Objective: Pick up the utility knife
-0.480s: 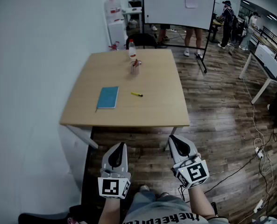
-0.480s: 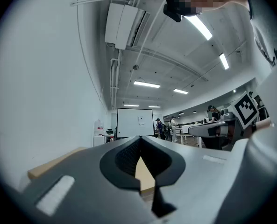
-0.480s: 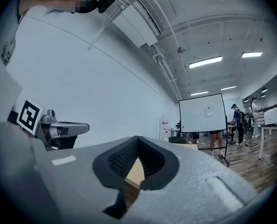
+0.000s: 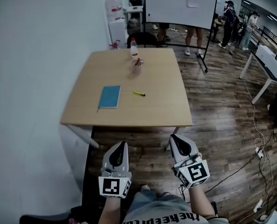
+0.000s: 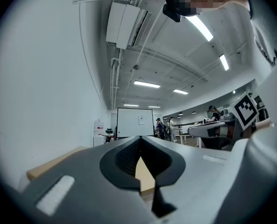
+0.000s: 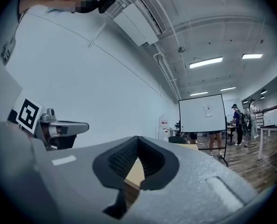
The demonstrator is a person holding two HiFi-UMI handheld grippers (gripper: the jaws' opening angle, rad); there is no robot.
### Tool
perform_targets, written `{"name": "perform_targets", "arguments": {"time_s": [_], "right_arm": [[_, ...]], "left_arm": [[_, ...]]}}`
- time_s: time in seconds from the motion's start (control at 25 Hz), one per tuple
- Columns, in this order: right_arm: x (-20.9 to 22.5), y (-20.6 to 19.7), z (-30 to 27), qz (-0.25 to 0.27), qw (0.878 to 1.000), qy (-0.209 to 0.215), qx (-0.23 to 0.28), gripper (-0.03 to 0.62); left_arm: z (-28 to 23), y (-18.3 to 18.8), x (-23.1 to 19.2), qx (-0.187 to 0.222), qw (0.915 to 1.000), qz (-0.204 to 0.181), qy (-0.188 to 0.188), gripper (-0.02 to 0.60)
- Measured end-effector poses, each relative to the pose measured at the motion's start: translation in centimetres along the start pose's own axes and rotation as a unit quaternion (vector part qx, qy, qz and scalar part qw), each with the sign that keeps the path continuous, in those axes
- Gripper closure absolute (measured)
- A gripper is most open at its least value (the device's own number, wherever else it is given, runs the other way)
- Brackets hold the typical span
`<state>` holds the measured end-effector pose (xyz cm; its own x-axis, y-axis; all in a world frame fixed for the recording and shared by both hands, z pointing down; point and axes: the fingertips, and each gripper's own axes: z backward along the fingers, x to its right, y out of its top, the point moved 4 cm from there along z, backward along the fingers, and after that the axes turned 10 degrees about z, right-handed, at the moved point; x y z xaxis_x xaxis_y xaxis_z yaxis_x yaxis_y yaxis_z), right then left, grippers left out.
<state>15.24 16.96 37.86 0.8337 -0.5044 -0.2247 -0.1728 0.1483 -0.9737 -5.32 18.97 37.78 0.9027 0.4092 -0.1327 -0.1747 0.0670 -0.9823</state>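
Low in the frame, the grey left gripper (image 4: pixel 121 145) and grey right gripper (image 4: pixel 173 137) each have their jaws pressed together on nothing. Well beyond both, near the frame's centre on the light wooden table (image 4: pixel 161 104), the small yellow utility knife (image 4: pixel 139 94) lies flat. Its long axis runs left-right with the dark end to the right, and a blue notebook (image 4: pixel 110 96) lies to its left.

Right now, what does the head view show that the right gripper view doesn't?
Head view only: the yellow utility knife, the blue notebook and the bottle on the table. Right gripper view only: the right tongs seen close, pads together with nothing between them, and the ceiling lights. Both: the whiteboard and part of that table.
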Motion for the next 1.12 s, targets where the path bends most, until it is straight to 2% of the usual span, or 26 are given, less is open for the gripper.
{"name": "perform_targets", "arguments": {"time_s": [0.8, 1.12], "right_arm": [[-0.4, -0.2, -4.5, -0.010, 0.999, -0.035, -0.001, 0.592], [0.7, -1.2, -6.9, -0.007, 0.999, -0.032, -0.009, 0.592]], "left_arm": [[-3.0, 0.2, -4.7, 0.003, 0.9995, 0.005, -0.030, 0.562], [-5.7, -0.7, -6.1, -0.002, 0.9994, 0.014, -0.032, 0.562]]}}
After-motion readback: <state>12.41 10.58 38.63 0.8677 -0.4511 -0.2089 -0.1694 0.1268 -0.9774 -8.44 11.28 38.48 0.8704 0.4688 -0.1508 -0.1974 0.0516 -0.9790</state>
